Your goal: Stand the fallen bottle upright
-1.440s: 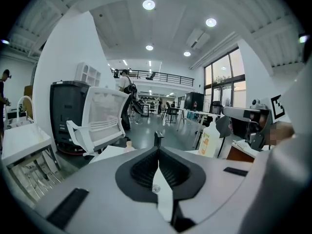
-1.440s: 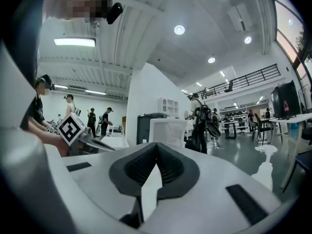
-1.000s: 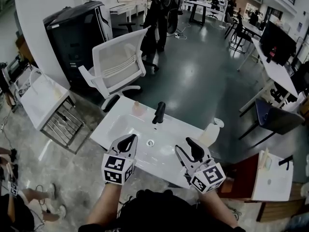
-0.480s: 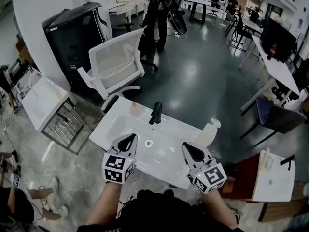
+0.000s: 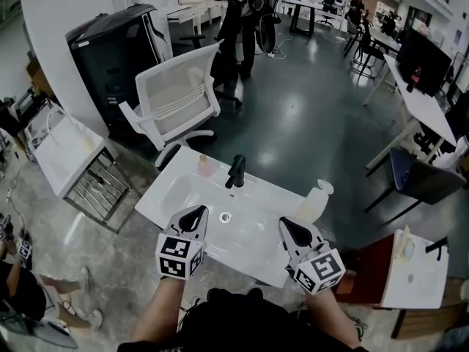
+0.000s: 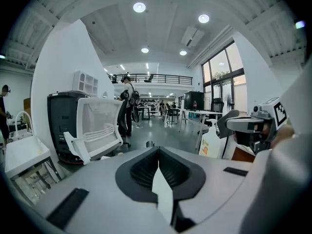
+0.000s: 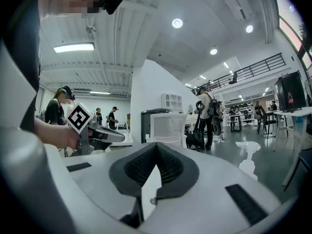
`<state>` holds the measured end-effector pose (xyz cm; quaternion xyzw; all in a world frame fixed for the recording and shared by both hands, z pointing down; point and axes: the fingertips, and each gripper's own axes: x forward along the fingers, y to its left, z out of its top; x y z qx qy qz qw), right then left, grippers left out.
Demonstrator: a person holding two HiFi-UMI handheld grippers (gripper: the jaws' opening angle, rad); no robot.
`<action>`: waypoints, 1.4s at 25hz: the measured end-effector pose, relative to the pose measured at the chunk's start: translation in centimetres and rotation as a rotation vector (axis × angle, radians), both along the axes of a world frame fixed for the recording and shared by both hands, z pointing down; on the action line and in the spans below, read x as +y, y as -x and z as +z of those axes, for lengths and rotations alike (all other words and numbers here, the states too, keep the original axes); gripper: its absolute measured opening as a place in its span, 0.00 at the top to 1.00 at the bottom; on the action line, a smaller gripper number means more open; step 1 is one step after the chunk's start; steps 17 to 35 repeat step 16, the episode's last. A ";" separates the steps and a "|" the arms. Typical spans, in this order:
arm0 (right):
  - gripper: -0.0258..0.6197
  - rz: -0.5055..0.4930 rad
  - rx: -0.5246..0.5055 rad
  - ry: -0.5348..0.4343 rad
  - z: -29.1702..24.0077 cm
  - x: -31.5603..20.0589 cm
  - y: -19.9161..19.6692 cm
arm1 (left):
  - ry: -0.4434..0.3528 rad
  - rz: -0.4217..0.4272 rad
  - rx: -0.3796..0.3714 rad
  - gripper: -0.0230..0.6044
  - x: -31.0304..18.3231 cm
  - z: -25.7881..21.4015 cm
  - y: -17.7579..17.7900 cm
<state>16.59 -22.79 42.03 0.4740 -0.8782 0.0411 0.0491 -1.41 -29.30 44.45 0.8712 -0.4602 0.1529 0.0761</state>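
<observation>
1. Since a second ago the right claw [image 5: 286, 224] has gone from jaws apart to jaws pressed together, with nothing between them. It hovers nearer than the faucet [image 5: 235, 170] and to its right, over the front of the white surface [image 5: 173, 189].
2. Nearer than the faucet and to its left, the left claw [image 5: 199, 213] has hardly shifted. It is likewise closed and holds nothing.
3. Just in front of the faucet lies the drain [image 5: 225, 216], between the two claws.
4. Right of the faucet, at the surface's right end, the pump bottle [image 5: 312, 207] stands upright with its pump head on top, apart from both claws. It already stands as the task wants.
5. Just left of the faucet sits a small pale thing [image 5: 205, 166], too small to tell what it is or whether it lies or stands.
6. My judgement is that either the pump bottle is the one meant and stands as wanted, or the pale thing is. Either way, careful work here means opening the jaws before closing in, gripping a body rather than a pump neck, and not sweeping the right claw into the bottle at the edge.
7. Beyond the faucet stands a white office chair [image 5: 179, 94].
</observation>
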 end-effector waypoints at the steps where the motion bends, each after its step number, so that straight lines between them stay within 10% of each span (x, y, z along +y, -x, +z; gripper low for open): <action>1: 0.94 -0.001 0.000 0.001 0.1 0.0 -0.1 | 0.003 -0.001 -0.002 0.93 0.0 0.1 0.0; 35: 0.94 -0.023 -0.013 0.011 0.2 -0.2 -0.4 | 0.031 -0.004 -0.015 0.93 0.2 0.8 -0.6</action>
